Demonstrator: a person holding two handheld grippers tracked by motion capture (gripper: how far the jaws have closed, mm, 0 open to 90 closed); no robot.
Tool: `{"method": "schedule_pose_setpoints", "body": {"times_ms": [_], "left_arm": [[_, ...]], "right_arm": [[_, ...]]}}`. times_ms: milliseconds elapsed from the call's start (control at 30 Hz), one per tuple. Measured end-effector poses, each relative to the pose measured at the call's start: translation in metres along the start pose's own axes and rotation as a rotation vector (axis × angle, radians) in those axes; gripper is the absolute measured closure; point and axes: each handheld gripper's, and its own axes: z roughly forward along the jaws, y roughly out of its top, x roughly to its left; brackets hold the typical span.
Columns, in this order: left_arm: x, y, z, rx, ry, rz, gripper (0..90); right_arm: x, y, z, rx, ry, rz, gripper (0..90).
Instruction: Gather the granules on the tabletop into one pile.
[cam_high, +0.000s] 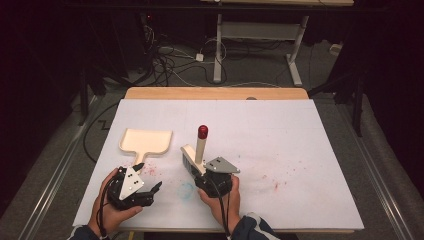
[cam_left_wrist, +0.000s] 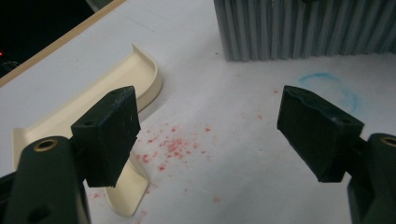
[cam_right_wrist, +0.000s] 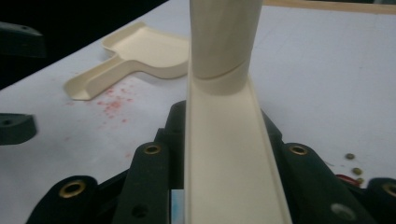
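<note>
A dim room, and the light falls mostly on the table (cam_high: 300, 130), white-covered with a strip of bare wood showing along its far edge. Beyond it the grey floor (cam_high: 250, 65) carries a tangle of dark and white cables (cam_high: 170, 60), and there stands a second desk on white metal legs (cam_high: 218, 50), its pale top just catching the upper edge of the high view. Either side goes off into near black, with dark stands (cam_high: 357, 100) rising at the right
</note>
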Motion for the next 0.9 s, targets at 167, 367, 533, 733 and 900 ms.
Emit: {"method": "schedule_pose_setpoints", "body": {"times_ms": [167,367,533,733,900], "left_arm": [[-0.001,0.0,0.002,0.0,-0.004,-0.004,20.2],[-0.004,0.002,0.004,0.01,-0.009,0.008,20.1],[-0.004,0.002,0.005,0.016,-0.012,0.009,20.1],[-0.004,0.003,0.007,0.023,-0.016,0.019,20.1],[-0.003,0.004,0.012,0.032,-0.013,0.016,20.1]], "right_arm": [[-0.019,0.001,-0.001,0.006,-0.074,0.012,67.6],[-0.041,0.002,-0.015,0.019,-0.098,0.046,67.6],[-0.056,0.013,-0.033,0.01,-0.068,0.01,67.5],[-0.092,0.043,-0.045,0.005,0.027,-0.143,67.5],[-0.133,0.056,-0.017,-0.001,0.146,-0.352,67.5]]}}
